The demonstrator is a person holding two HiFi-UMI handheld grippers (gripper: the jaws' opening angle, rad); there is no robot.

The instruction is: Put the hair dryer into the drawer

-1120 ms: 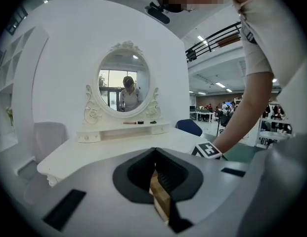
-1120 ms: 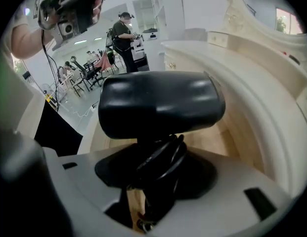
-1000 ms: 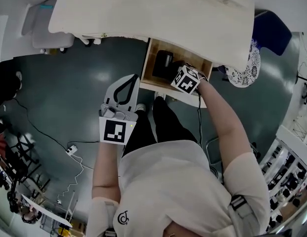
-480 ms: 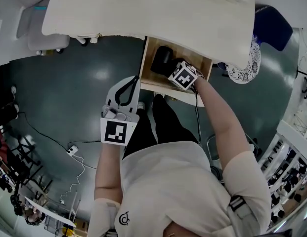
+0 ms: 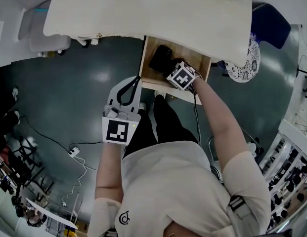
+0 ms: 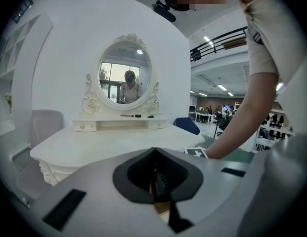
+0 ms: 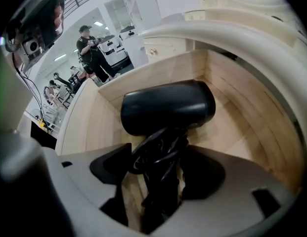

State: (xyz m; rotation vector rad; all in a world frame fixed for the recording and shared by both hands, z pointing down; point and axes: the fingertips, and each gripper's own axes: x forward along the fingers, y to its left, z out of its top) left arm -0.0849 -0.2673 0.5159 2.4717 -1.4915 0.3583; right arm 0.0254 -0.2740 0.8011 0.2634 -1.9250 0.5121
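Observation:
The black hair dryer [image 5: 160, 58] lies in the open wooden drawer [image 5: 149, 74] under the white dressing table [image 5: 143, 9]. In the right gripper view its barrel [image 7: 165, 107] rests on the drawer floor, its cord-wrapped handle pointing back between my jaws. My right gripper [image 7: 158, 174] reaches down into the drawer [image 7: 242, 98]; its jaws are opening, and gaps show on both sides of the handle. In the head view its marker cube [image 5: 182, 76] hides the fingers. My left gripper [image 5: 135, 79] hovers shut and empty over the floor, left of the drawer front, and faces the table [image 6: 154, 154].
The table top overhangs the back of the drawer. A blue chair [image 5: 269, 26] and a patterned round seat [image 5: 249, 63] stand to the right. A pale chair [image 5: 42, 38] is at the left. A power strip with cables [image 5: 70, 151] lies on the dark floor.
The right gripper has rolled slightly and its marker cube shifted a little left over the drawer. The dryer sits a bit further back and left in the drawer. The left gripper barely moved.

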